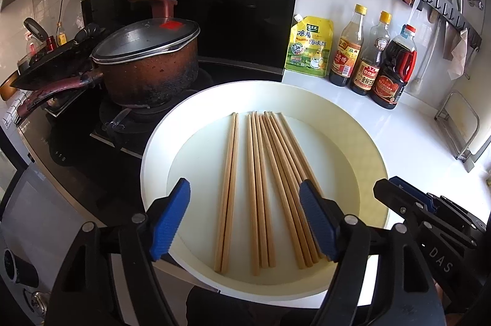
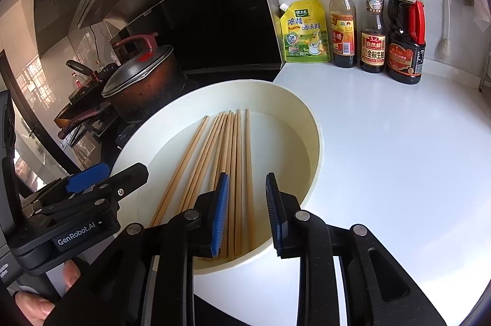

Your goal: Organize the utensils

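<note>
Both tools, left (image 1: 245, 221) and right (image 2: 247, 212), spread empty over chopsticks (image 1: 264, 188) in tray (image 1: 153, 160); pot (image 1: 147, 65) beside.

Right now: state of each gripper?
Left gripper: open, empty, over the chopsticks in the tray.
Right gripper: open, empty, fingers astride the rightmost chopsticks.
</note>
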Available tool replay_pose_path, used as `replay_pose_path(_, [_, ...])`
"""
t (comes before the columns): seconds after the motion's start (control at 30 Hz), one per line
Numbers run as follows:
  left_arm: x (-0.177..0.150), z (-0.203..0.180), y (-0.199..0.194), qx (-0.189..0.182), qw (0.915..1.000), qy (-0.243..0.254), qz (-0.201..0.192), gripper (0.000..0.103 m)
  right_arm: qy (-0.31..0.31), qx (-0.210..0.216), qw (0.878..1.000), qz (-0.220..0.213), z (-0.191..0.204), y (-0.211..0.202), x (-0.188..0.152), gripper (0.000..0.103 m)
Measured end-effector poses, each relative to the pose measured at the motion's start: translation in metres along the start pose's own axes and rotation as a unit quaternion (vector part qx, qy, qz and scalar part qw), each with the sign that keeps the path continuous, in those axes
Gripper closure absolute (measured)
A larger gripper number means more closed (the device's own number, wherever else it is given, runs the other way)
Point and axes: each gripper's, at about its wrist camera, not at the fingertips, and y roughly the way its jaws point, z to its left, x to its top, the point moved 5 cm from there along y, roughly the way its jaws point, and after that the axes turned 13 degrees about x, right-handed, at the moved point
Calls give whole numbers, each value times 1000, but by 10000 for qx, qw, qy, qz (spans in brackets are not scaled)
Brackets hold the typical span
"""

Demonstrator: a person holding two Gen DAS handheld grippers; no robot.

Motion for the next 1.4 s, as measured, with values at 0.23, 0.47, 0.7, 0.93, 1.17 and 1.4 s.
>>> replay_pose_path(0.23, [-2, 0, -5, 117, 9999, 53, -71, 21, 28, 23, 10000, -20, 0, -4, -3, 73])
replay_pose_path(0.47, [-5, 4, -8, 206, 9998, 1, -82, 10, 40, 17, 10000, -21, -1, -7, -6, 64])
replay_pose_path(0.7, [-4, 8, -9, 285, 9995, -19, -97, 6, 2, -94, 10000, -26, 0, -10, -7, 52])
replay_pose_path(0.93, [-5, 11, -9, 341, 9994, -16, -47, 6, -1, -136, 9999, -11, -1, -11, -9, 47])
replay_pose_path(1.17, [-4, 13, -11, 429, 9990, -6, -137, 6, -14, -143, 9999, 13, -1, -12, -9, 47])
replay_pose_path(1.4, [-4, 15, -13, 432, 9989, -38, -162, 6, -39, -153, 9999, 38, 1, -11, -11, 47])
